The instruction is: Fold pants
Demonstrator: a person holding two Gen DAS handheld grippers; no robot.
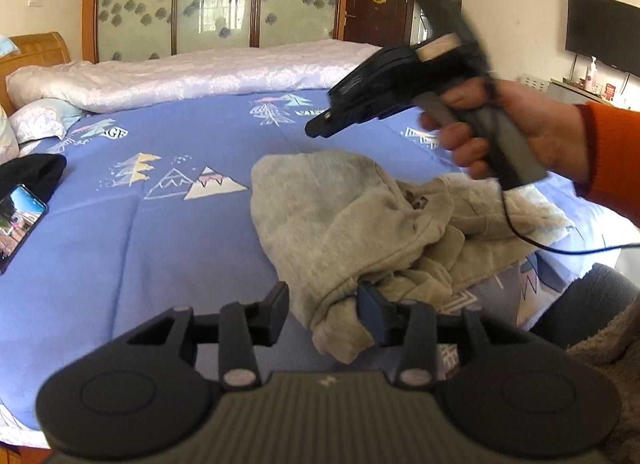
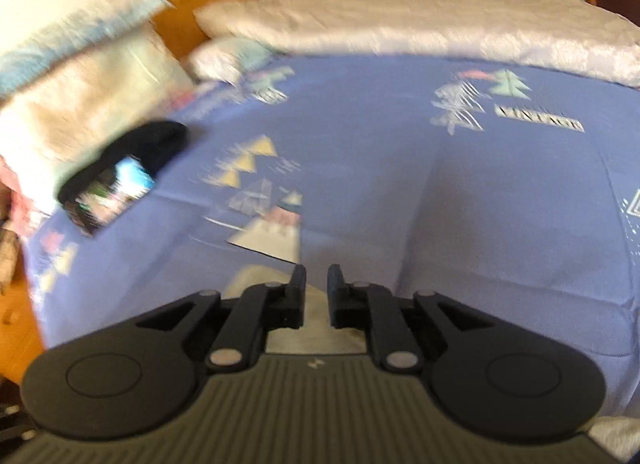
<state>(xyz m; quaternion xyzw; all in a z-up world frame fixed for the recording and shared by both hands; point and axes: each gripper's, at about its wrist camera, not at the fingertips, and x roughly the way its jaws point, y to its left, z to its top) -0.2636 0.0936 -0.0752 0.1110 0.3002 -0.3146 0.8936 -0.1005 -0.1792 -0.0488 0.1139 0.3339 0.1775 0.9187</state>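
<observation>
Nearest, the left gripper [image 1: 323, 314] hangs with jaws parted around a bunched cuff of the grey pants [image 1: 384, 224] — touching or not, I can't quite tell. They lie crumpled on the blue bedsheet [image 1: 160, 232], a phone [image 1: 20, 220] well off left. Better to find the waistband and spread them flat first. Rightward, the right gripper [image 2: 317, 296] hovers above, narrowly parted, holding nothing. No containers — just bedding.
</observation>
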